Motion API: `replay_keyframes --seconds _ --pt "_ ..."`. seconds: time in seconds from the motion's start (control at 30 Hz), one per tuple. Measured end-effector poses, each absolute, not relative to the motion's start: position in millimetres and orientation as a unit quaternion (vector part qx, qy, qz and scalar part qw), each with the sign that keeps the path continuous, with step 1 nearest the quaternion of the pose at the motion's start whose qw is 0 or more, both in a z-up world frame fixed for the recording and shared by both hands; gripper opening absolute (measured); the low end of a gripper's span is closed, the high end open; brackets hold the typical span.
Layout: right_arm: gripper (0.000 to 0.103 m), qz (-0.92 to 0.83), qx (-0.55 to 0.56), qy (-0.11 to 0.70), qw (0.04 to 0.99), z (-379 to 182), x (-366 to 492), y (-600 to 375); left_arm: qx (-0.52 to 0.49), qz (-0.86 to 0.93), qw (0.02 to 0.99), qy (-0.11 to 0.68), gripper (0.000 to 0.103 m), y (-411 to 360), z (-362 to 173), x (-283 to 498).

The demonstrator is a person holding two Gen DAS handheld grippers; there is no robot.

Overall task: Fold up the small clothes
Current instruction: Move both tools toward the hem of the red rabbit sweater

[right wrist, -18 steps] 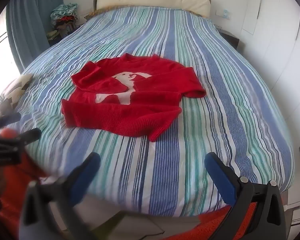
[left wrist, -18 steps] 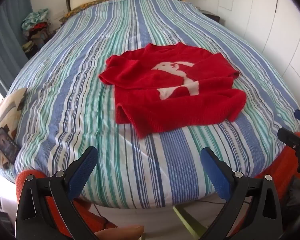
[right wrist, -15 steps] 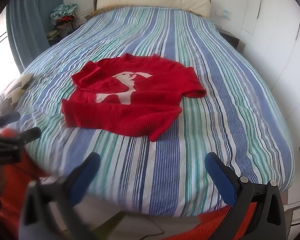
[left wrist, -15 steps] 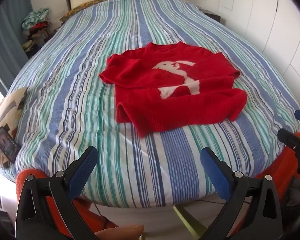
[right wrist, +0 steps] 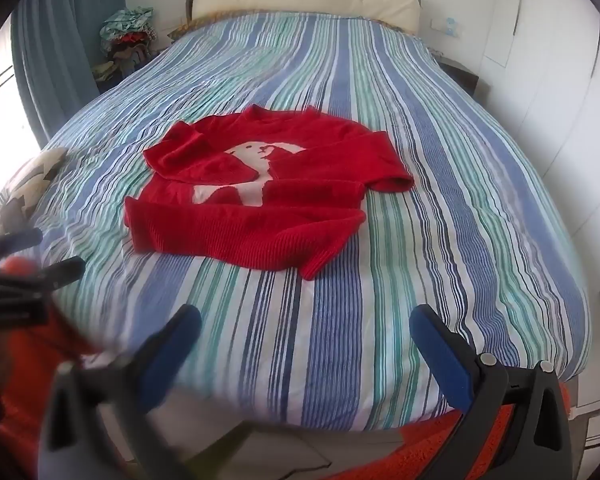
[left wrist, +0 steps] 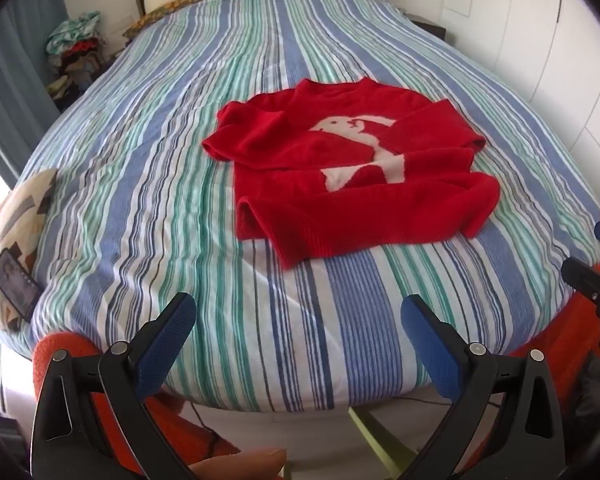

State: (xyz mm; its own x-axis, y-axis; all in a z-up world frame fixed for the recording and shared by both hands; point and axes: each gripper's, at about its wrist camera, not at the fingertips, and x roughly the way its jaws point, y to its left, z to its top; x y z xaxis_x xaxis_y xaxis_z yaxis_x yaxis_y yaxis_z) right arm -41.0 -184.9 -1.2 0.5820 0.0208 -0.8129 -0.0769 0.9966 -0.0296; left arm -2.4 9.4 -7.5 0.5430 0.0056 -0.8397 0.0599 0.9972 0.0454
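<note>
1. Sweater (left wrist: 352,184): a small red knit with a white animal motif, lying on the striped bedspread (left wrist: 228,264) about mid-bed, well apart from both grippers.
2. Its sleeves are already drawn across the chest and the hem lies loose at the near side, with one corner of it poking toward the near edge of the bed.
3. The left gripper (left wrist: 298,316) hangs over the near edge of the bed, jaws spread wide, nothing between them.
4. The right gripper (right wrist: 306,324) is the same: jaws wide apart and empty, over the bed's near part.
5. Step in hand, as I judge it: the approach before a fold; no cloth is gripped yet.
6. The next move likely calls for reaching farther in and pinching the near hem at its left and right corners, to fold it toward the collar.
</note>
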Motion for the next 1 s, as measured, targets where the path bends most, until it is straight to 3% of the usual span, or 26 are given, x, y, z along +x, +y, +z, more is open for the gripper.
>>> replay_keyframes --seconds 0.53,1.0 --pt "0.103 0.03 -0.032 0.462 0.886 -5 -41 -183 0.04 -0.011 0.873 0.486 0.102 12 -16 -2" --pt "0.103 0.021 -0.02 0.468 0.883 -12 -35 -191 0.029 0.022 0.841 0.54 0.102 31 -54 0"
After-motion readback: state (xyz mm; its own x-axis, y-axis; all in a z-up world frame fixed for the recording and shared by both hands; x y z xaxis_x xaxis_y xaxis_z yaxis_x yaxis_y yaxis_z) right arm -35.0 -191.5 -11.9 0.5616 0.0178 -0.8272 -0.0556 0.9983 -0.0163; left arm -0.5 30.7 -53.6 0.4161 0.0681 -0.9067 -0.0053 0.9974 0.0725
